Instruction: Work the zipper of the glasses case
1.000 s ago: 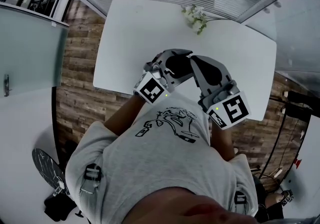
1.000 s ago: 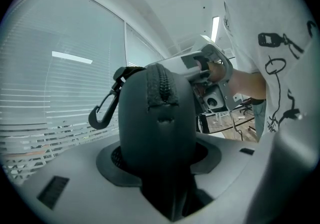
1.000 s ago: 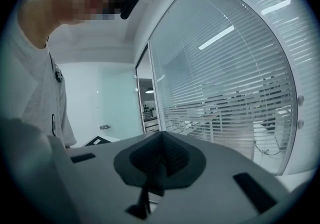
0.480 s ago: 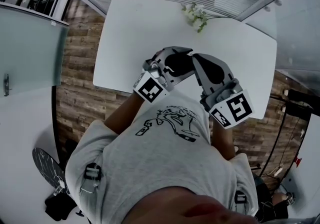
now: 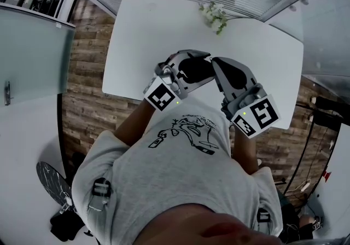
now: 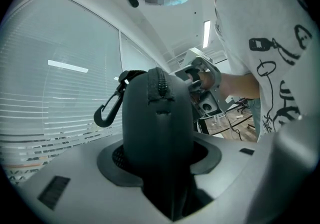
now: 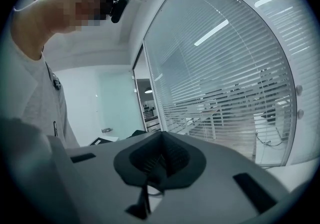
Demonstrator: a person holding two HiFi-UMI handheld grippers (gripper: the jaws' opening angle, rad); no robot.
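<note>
Head view: at mid-frame, over the white table's [image 5: 142, 36] near edge, my left gripper [image 5: 188, 57] clamps the dark glasses case [image 5: 195, 70]; my right gripper's [image 5: 212, 62] tip meets the case's right end. Left gripper view: the case fills the gap between my jaws, gripped on both sides, with the zipper [image 6: 159, 83] over its top and a clip [image 6: 107, 110] at upper left. Right gripper view: jaws pressed together, with a thin dark tab [image 7: 144, 199] at their lower edge. I cannot tell what it is
</note>
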